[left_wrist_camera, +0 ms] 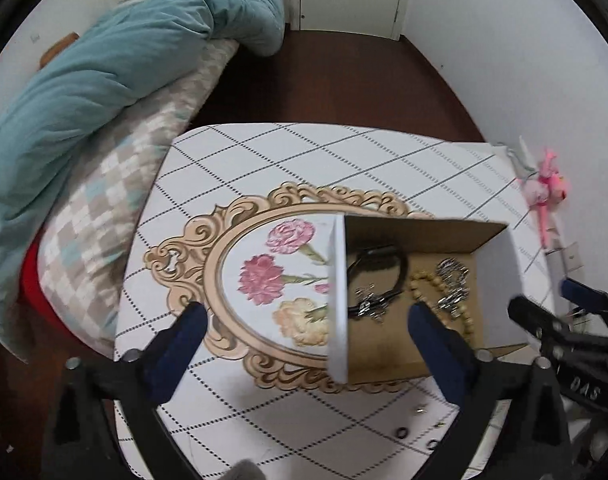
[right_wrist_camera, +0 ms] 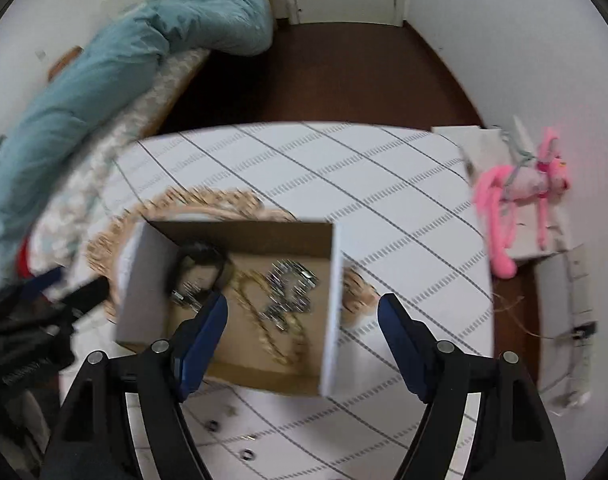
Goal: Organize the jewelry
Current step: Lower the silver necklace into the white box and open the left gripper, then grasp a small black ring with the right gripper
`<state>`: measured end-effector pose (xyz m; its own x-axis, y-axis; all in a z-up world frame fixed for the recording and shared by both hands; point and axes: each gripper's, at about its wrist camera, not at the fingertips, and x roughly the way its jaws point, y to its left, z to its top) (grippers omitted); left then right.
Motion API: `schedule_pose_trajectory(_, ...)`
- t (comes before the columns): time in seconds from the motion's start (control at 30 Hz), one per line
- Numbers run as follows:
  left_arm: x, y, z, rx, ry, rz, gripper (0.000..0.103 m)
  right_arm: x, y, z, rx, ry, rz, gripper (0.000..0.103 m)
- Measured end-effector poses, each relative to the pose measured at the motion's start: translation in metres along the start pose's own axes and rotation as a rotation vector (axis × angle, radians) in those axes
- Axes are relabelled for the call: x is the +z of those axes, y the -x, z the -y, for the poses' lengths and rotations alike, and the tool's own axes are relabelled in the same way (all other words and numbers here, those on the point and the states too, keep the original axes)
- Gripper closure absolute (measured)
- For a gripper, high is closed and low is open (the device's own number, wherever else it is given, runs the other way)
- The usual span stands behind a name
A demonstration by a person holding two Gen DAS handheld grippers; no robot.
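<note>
Left wrist view: left gripper (left_wrist_camera: pixel 304 320) hanging wide, fingers empty. Right gripper (right_wrist_camera: pixel 304 312) also wide, empty. Box (right_wrist_camera: pixel 332 300) sitting on table (left_wrist_camera: pixel 304 152), bracelet (left_wrist_camera: pixel 378 264), beads (left_wrist_camera: pixel 462 316) inside. Small rings (right_wrist_camera: pixel 247 454) lying loose outside; next, picking those calls for narrow pinch.

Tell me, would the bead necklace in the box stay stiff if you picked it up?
Probably not. The tan bead necklace lies in loose curves inside the cardboard box, so it would likely dangle. Its round beads may slip, and it might snag the silver chain beside it.
</note>
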<state>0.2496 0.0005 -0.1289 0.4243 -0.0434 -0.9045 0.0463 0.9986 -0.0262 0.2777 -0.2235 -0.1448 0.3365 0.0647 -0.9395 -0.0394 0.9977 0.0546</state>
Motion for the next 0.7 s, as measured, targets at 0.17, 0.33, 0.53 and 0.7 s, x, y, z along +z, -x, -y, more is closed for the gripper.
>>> schedule_pose_trajectory(0.17,-0.012,-0.007,0.007,0.051,-0.036,-0.007,0.000,-0.021,-0.015,0.003,-0.066,-0.008,-0.023,0.005)
schedule_pose_trajectory(0.33,-0.014,-0.003,0.013,0.046,-0.037,0.007,0.000,-0.030,-0.010,0.003,-0.093,-0.022,0.002,0.001)
schedule_pose_trajectory(0.53,-0.018,0.008,0.017,0.048,-0.032,0.031,0.000,-0.035,0.012,0.006,-0.109,-0.033,0.051,0.001)
schedule_pose_trajectory(0.7,-0.024,0.033,0.017,0.055,-0.032,0.081,0.000,-0.041,0.044,0.005,-0.118,-0.037,0.122,0.001)
